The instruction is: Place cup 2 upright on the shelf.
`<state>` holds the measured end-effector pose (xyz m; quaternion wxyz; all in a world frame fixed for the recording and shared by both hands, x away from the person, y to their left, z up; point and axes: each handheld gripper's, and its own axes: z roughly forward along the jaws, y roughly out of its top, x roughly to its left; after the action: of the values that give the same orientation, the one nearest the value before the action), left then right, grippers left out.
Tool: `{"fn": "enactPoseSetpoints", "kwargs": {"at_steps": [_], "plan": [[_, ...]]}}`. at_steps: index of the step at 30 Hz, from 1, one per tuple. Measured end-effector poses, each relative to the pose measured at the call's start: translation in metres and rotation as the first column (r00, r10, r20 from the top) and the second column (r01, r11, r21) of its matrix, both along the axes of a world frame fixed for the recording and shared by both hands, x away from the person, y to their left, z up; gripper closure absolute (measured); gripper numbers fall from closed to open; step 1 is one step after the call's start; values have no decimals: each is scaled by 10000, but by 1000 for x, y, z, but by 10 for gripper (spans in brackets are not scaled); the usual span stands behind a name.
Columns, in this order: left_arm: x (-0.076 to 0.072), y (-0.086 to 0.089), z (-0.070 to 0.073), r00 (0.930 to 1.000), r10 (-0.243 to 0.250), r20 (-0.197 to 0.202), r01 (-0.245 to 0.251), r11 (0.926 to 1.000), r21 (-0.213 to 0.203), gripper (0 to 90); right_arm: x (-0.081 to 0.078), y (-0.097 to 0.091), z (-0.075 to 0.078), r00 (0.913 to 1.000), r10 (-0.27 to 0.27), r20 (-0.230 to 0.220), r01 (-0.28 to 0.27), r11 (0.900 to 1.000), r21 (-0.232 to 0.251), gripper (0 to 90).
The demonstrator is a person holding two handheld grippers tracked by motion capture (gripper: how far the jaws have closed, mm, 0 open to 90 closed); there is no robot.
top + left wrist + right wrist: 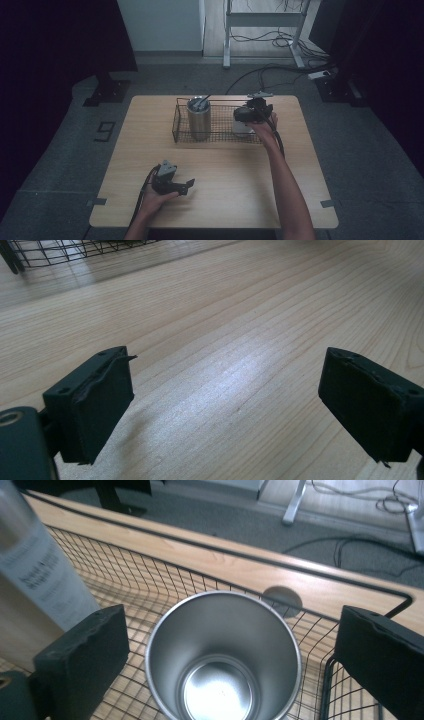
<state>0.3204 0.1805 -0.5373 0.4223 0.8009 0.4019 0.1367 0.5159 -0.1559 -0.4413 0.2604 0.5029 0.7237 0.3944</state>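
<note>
The right gripper [248, 113] hangs over the steel cup [223, 657] standing upright in the wire basket [216, 138], jaws wide and clear of its rim, so the placing looks done; next it likely withdraws; the left gripper [181, 187] rests half-open, empty, on the table [235, 185].

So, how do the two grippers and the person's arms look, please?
Both grippers are black. The left gripper carries a grey three-cornered plate on top and a black cable trailing along the forearm. Its pads are blocky and dark, one with a peeling edge. The right gripper has a cable too. Forearms are bare, without sleeves.
</note>
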Motion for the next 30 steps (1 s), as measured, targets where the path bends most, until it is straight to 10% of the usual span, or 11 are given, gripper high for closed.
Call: {"fn": "enactPoseSetpoints", "kwargs": {"at_steps": [30], "plan": [[-2, 3, 3, 9999, 105, 118, -107, 9997, 201, 73, -78, -41, 5, 9960, 678, 580, -720, 9947, 737, 127]]}}
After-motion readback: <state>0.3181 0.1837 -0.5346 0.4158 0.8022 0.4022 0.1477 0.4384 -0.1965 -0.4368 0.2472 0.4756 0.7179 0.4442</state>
